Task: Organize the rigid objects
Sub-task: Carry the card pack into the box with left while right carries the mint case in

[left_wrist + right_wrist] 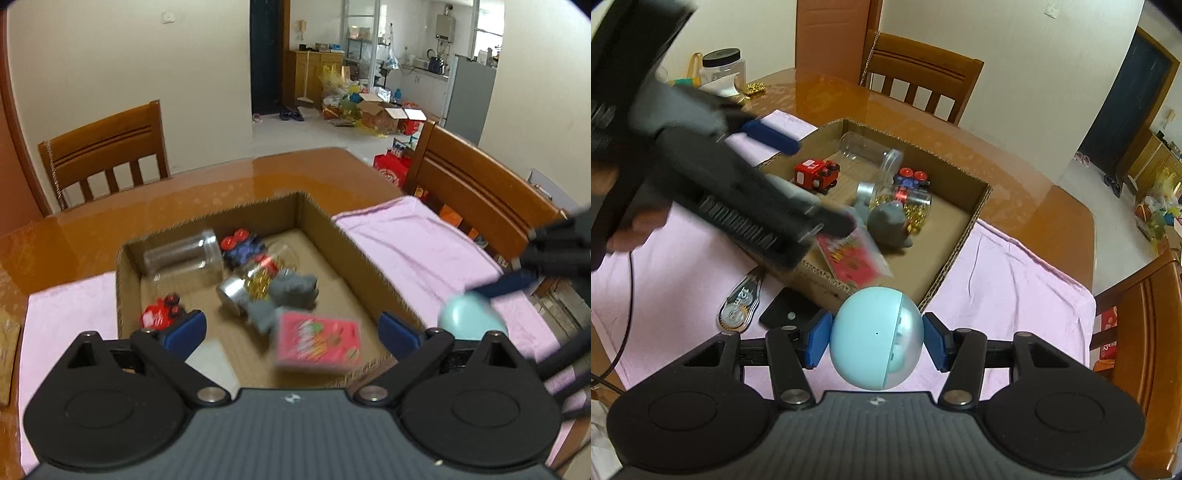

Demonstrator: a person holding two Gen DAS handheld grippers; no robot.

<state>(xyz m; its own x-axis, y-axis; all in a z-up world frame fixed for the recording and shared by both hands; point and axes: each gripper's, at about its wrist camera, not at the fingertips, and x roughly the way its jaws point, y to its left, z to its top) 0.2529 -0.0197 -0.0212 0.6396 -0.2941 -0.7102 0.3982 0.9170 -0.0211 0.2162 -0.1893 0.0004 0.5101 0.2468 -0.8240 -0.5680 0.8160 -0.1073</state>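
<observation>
left gripper (291, 334): spread wide above the near end of the cardboard box, nothing between the blue pads; seen from the right wrist view as a blurred dark shape held by a hand (635, 221) at upper left.
right gripper (877, 341): pinching the blue ball from both sides, pads pressed on its flanks.
blue ball (866, 338): pale turquoise sphere with a clear half-shell on its right side – held up above the pink cloth, just outside the near wall of the box.
cardboard box (325, 218): open-topped, lying on the pink cloth on the table.
pink packet (319, 341): blurred, tilted, at the near end of the box just below the open left pads; touching the box floor or not – cannot tell.
grey toy (284, 299): lying mid-box, next to the packet.
clear jar (184, 256): empty, on its side at the far left of the box.
red toy truck (816, 175): by the left wall of the box.
jar of gold beads (905, 203): on its side, silver lid towards the truck.
blue toy with red wheels (242, 245): at the far wall, beside the clear jar.
pink cloth (1015, 280): spread under and around the box.
table (221, 184): glossy brown wood, chairs at its far and right sides.
</observation>
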